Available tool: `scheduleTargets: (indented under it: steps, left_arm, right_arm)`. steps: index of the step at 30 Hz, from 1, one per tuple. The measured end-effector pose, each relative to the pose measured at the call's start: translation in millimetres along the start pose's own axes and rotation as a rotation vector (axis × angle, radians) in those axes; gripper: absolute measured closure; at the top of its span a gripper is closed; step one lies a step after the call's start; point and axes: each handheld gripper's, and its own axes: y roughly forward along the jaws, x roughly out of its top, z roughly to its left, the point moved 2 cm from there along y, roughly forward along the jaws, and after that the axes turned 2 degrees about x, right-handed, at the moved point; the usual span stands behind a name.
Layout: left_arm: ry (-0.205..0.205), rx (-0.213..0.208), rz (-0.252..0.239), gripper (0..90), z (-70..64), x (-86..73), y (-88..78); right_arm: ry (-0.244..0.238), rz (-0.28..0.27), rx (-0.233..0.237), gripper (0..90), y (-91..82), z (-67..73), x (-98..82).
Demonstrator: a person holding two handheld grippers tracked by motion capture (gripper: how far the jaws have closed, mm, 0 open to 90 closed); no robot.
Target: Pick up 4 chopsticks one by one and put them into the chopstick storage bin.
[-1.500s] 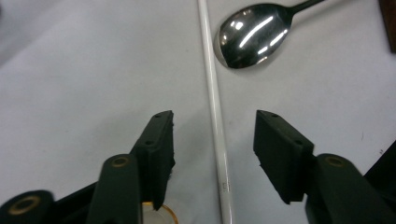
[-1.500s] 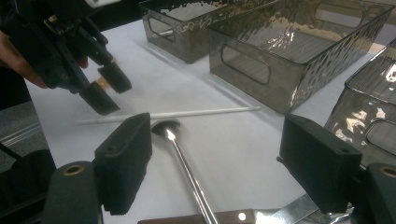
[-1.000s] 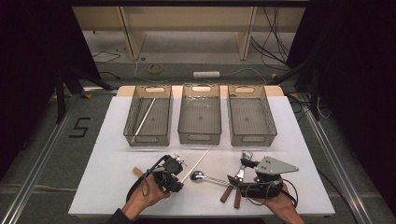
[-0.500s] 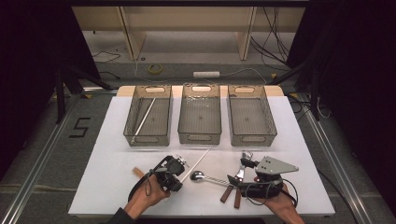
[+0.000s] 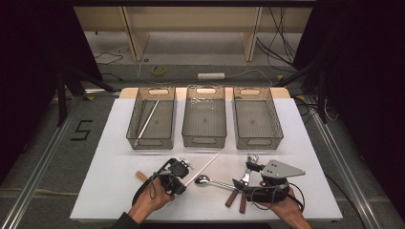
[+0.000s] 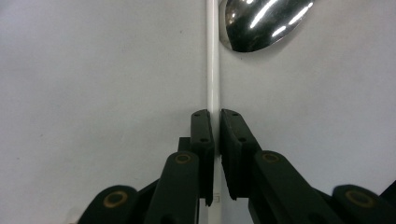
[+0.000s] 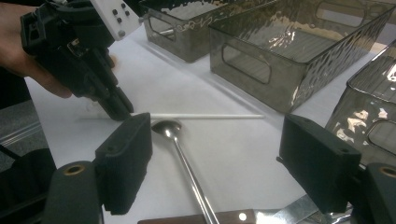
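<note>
In the high view, the left gripper (image 5: 184,177) sits low on the white table (image 5: 114,157), at the near end of a thin white stick (image 5: 204,168) that lies slanted toward the middle bin (image 5: 204,138). A metal spoon (image 5: 202,180) lies just beside the stick, with wooden-handled cutlery (image 5: 235,197) by the right gripper (image 5: 248,177), which rests on the table near the person's right hand. Another white stick (image 5: 147,119) already lies in the left bin (image 5: 150,140) (likely where this one belongs).

In the left gripper view, the jaws have just been closing and now clamp the white stick (image 6: 213,70) between the pads (image 6: 202,135), with the stick still flat on the table and the spoon bowl (image 6: 261,23) just to its side. The grip looks made, so the pick can probably go on to a lift.

In the right gripper view, that gripper's own jaws stand wide apart with nothing between them, above the spoon (image 7: 168,128). The left gripper (image 7: 119,111) is seen pinching the stick (image 7: 205,115) at its end.
</note>
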Motion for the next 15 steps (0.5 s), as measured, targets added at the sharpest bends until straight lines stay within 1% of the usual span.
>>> scheduleTargets:
  steps: [6, 11, 12, 13, 14, 15]
  left_arm:
    - [-0.007, -0.003, -0.002, 83.6, 0.3, -0.4, -0.5]
    - [-0.001, -0.002, -0.017, 83.8, 1.0, -0.7, -0.9]
    - [-0.005, 0.001, -0.025, 83.8, 1.3, -0.6, -1.0]
    - [-0.004, -0.005, -0.02, 83.8, 2.2, -0.7, -1.4]
    - [-0.002, -0.006, -0.028, 83.8, 3.5, -0.8, -2.3]
    - [-0.002, 0.0, -0.034, 83.8, 4.0, -0.8, -3.6]
  right_arm:
    - [-0.004, -0.001, 0.003, 26.5, 0.4, 0.8, -0.1]
    - [-0.003, 0.001, 0.003, 26.5, 0.2, 0.5, -0.1]
    - [-0.003, 0.001, 0.003, 26.5, 0.2, 0.5, -0.1]
    - [-0.004, 0.001, 0.004, 26.5, 0.2, 0.5, -0.1]
    - [-0.004, 0.001, 0.003, 26.5, 0.1, 0.5, -0.1]
    - [-0.003, 0.0, 0.004, 26.5, 0.0, 0.5, -0.1]
